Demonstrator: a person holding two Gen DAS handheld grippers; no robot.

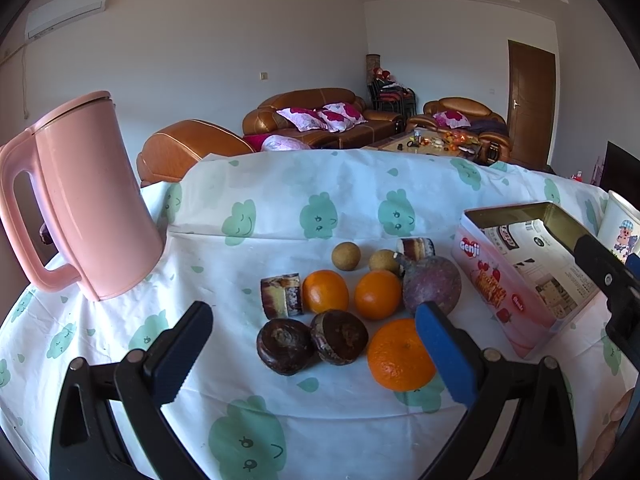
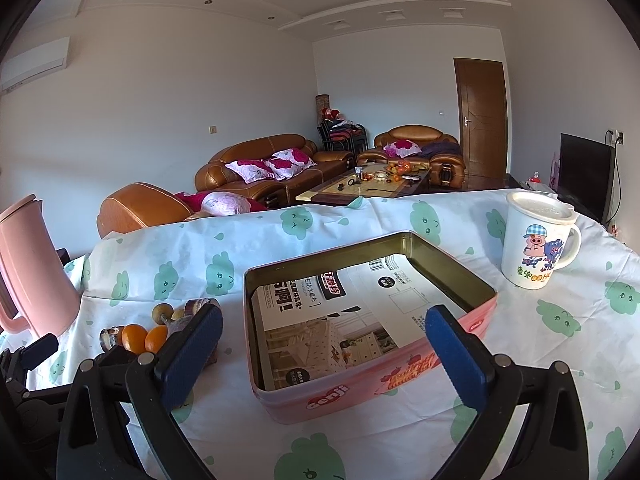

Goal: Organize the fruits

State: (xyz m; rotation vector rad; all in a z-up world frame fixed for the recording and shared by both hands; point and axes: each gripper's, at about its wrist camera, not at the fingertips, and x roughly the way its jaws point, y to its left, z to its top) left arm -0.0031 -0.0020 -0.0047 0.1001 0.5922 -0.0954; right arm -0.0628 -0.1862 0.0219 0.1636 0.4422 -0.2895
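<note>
Fruits (image 1: 352, 304) are lying mid-frame, just ahead of the left gripper (image 1: 316, 356), its jaws spreading wide; the right gripper (image 2: 324, 356), likewise spread, is facing the tin (image 2: 476, 320).

This is a home living room. Brown leather sofas (image 2: 256, 168) with pink flowered cushions (image 2: 266, 166) stand around a low coffee table (image 2: 360, 190) littered with fruit and small things. A wall air conditioner (image 2: 34, 64) hangs high at the left, a wooden door (image 2: 482, 120) closes the far wall, and a dark TV screen (image 2: 584, 172) stands at the right. Recessed ceiling lights dot the stepped ceiling. In front, a table under a white cloth (image 1: 280, 208) printed with green clouds bears a pink kettle (image 1: 88, 200), a cartoon mug (image 2: 536, 240), a biscuit tin (image 2: 360, 384) and fruit (image 1: 344, 304).
</note>
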